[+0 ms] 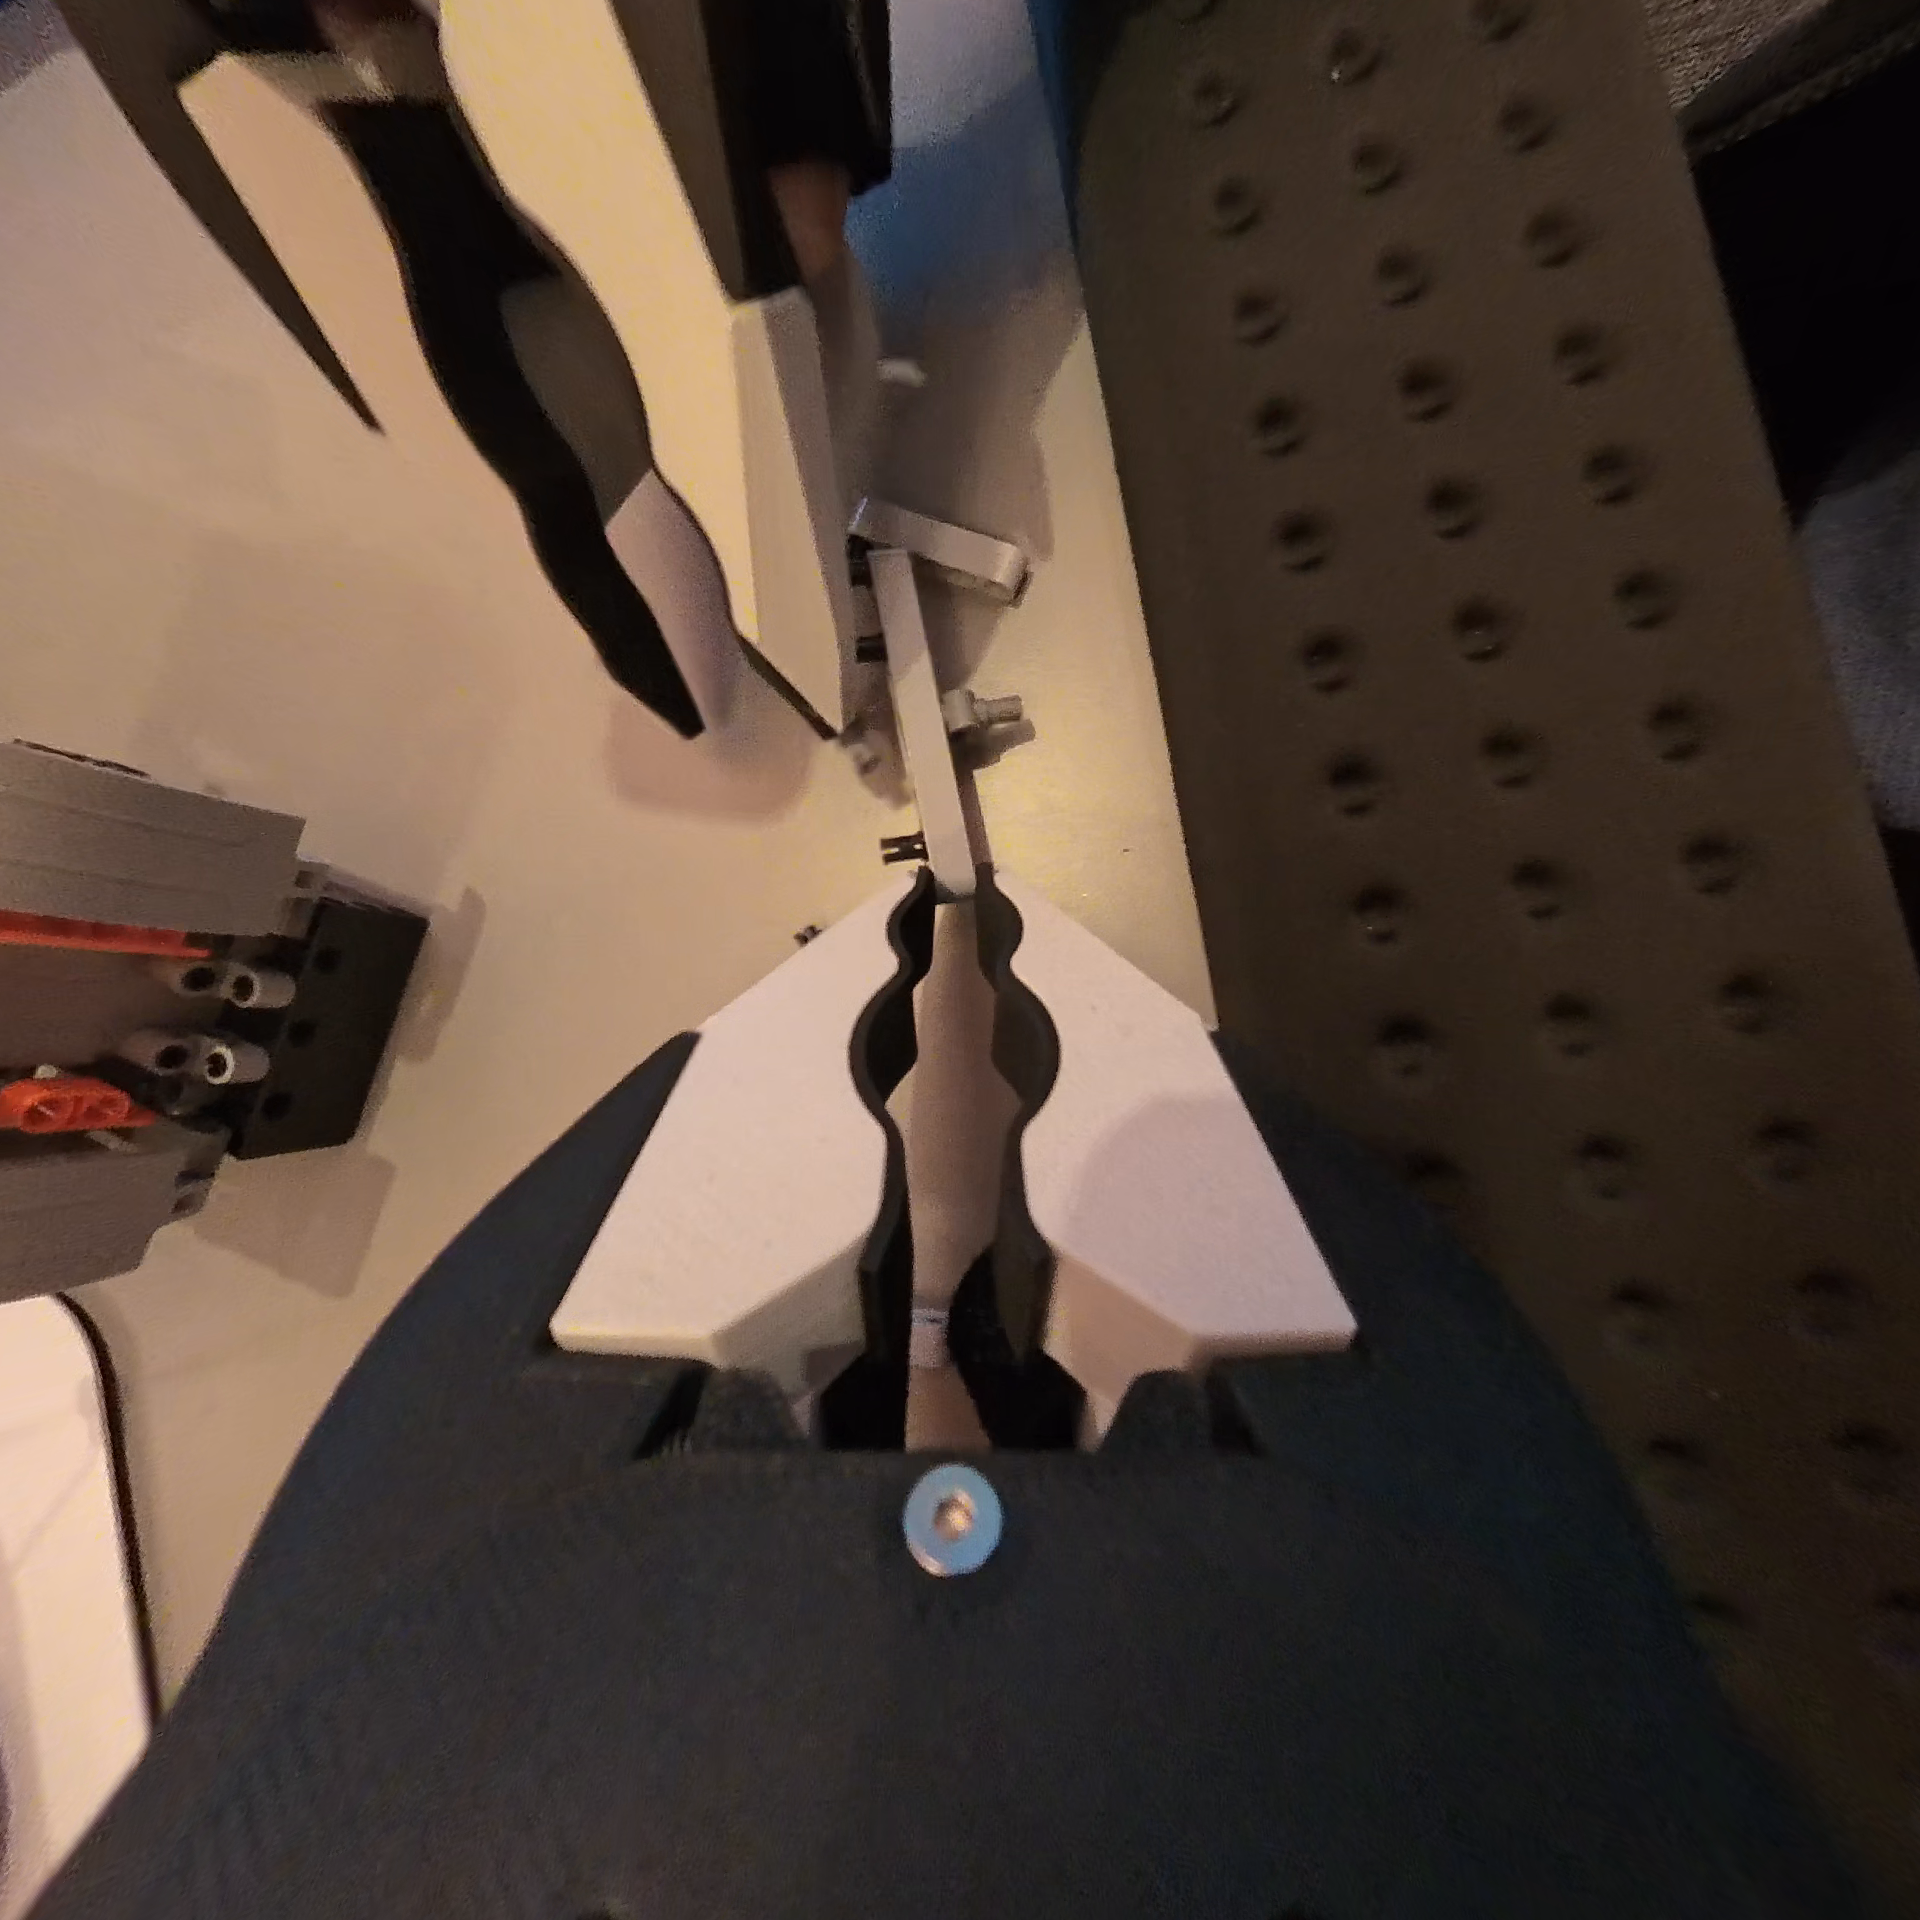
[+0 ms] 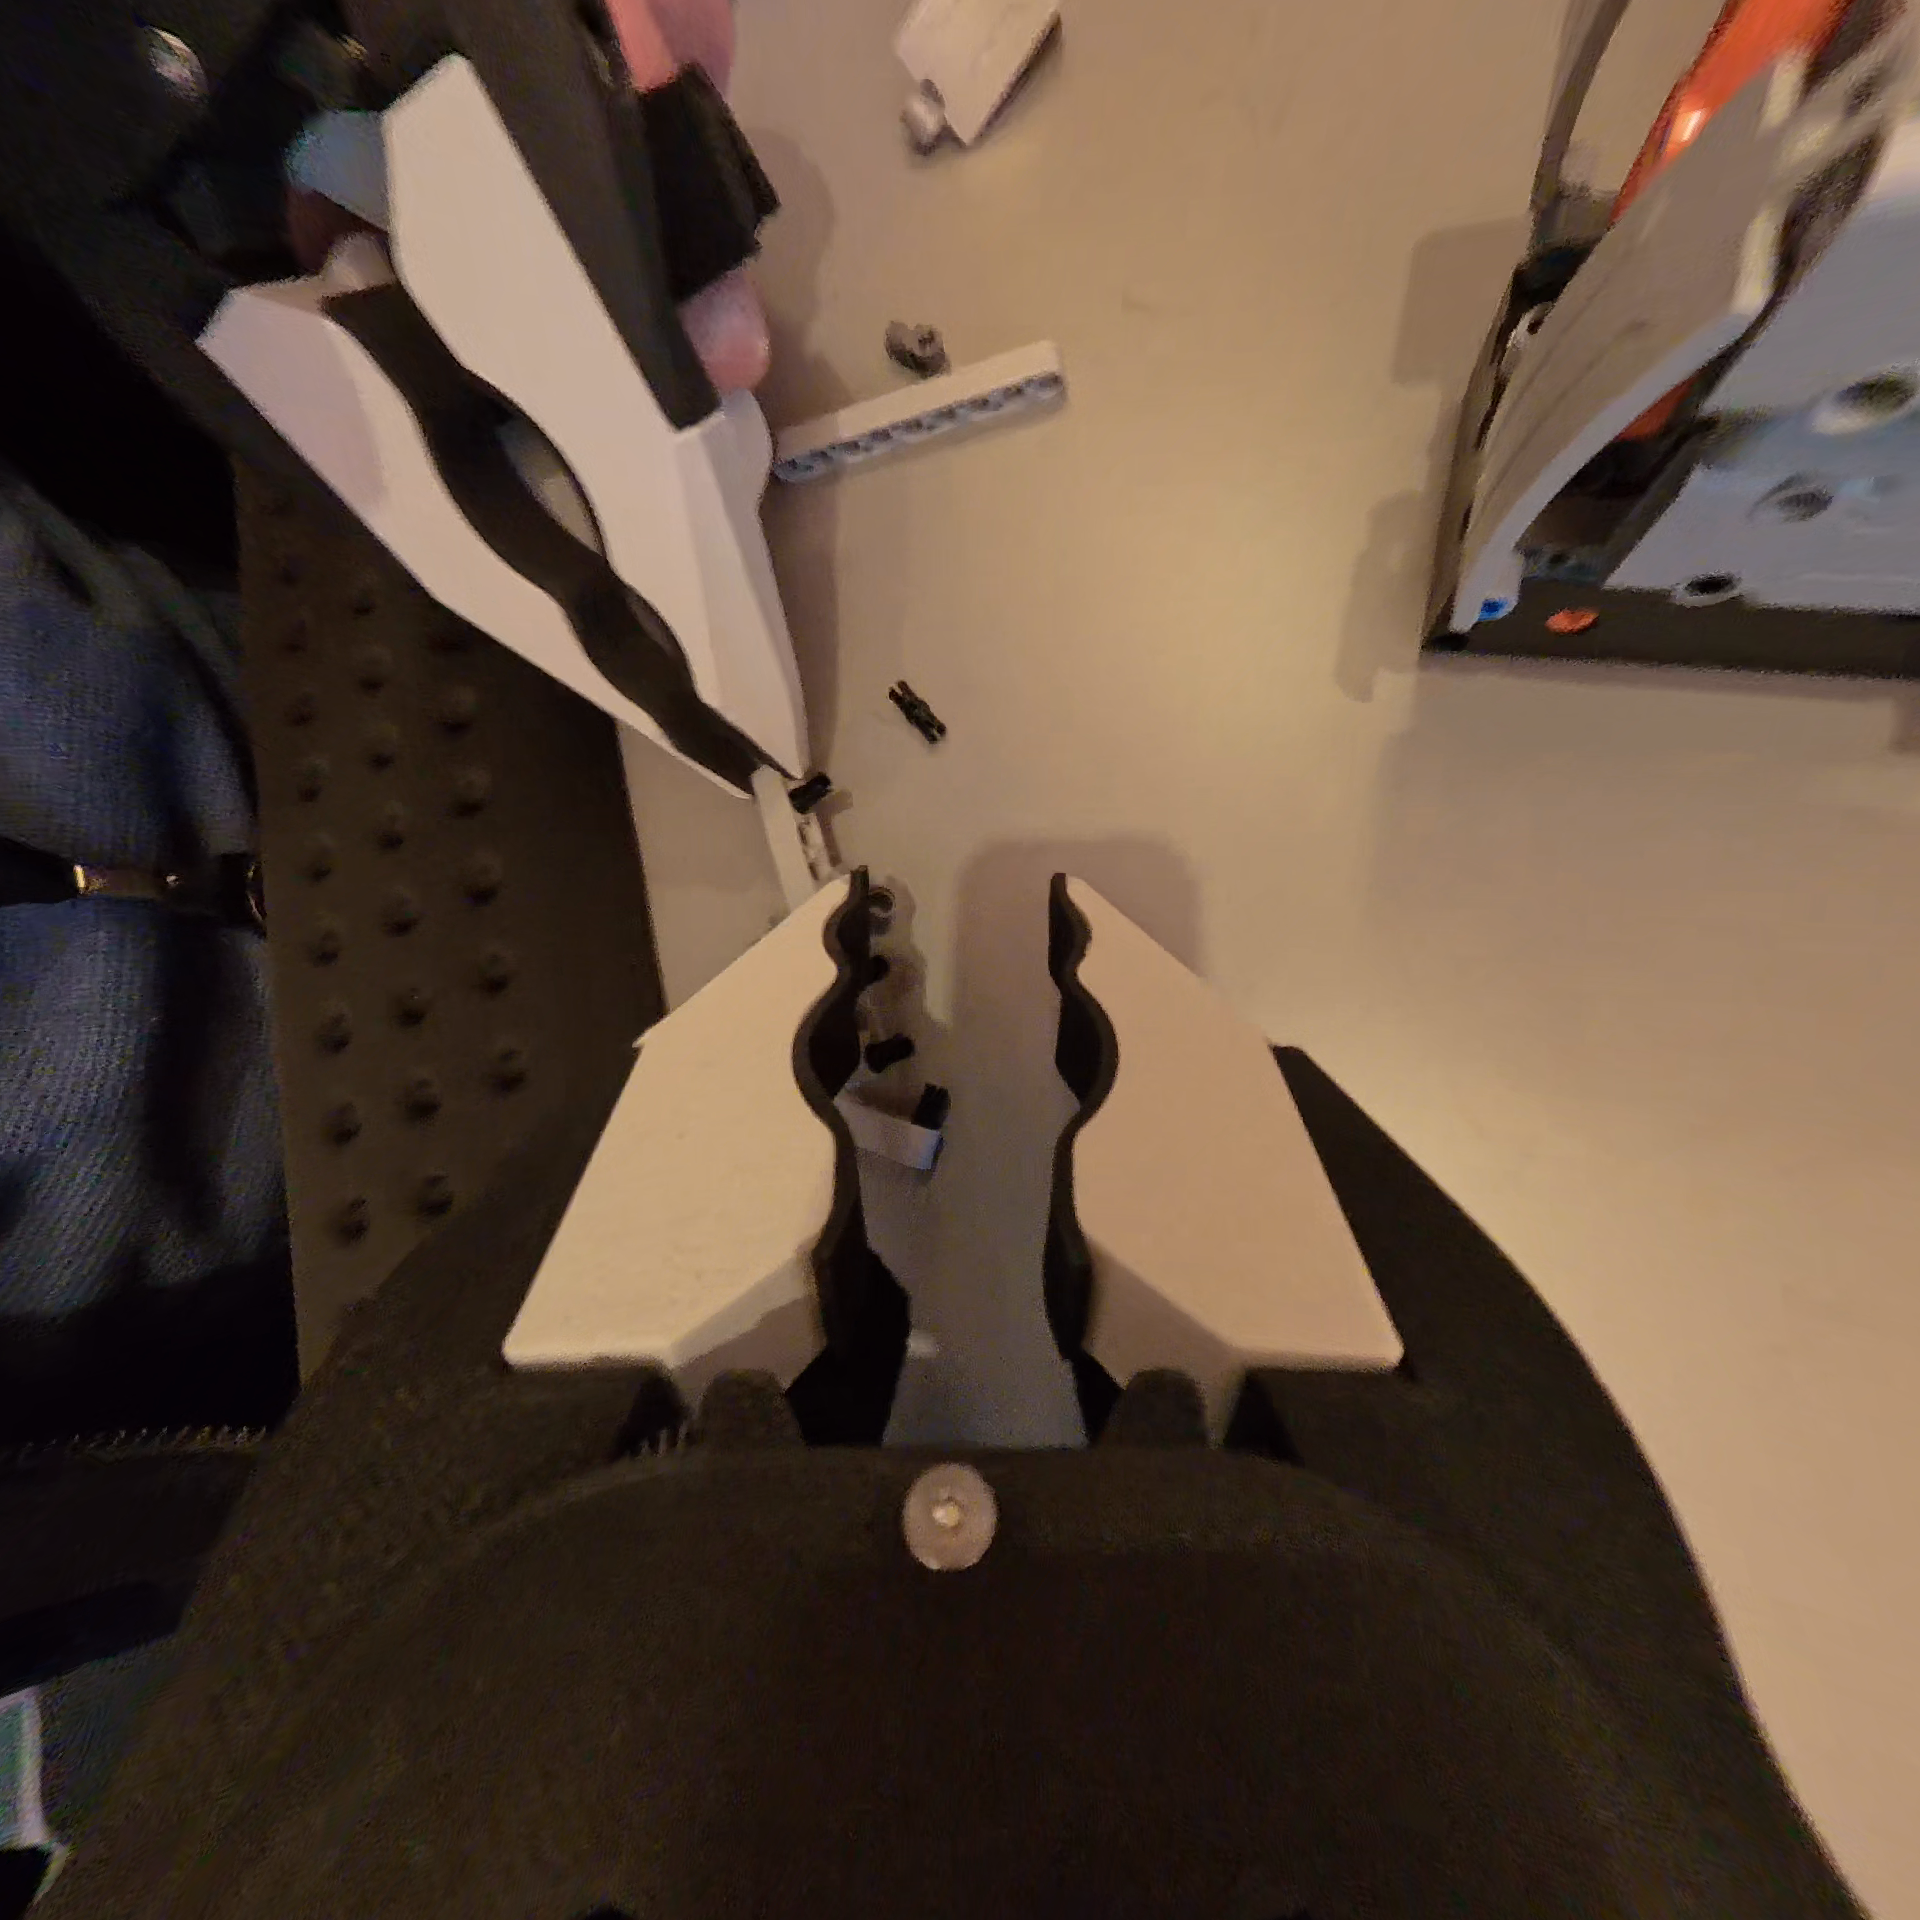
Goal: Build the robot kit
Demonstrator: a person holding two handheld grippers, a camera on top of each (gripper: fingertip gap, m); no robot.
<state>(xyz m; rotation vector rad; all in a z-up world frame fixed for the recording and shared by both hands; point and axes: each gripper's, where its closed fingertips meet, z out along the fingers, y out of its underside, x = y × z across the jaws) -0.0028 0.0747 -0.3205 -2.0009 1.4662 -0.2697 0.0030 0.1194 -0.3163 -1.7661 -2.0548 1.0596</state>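
My left claw (image 1: 954, 883) is clenched on the near end of a thin grey toy-brick beam (image 1: 928, 727), which carries small black pins and reaches away toward my right claw (image 1: 764, 727). My right claw (image 2: 956, 894) is released, jaws apart, its left finger (image 2: 727, 1091) just beside the beam's (image 2: 800, 842) far end. A loose black pin (image 2: 916, 711) lies on the pale surface (image 2: 1455, 935) near the claws. A studded dark mat (image 1: 1455, 727) runs along the surface's edge, and a grey, black and orange brick model (image 1: 156, 987) sits well apart.
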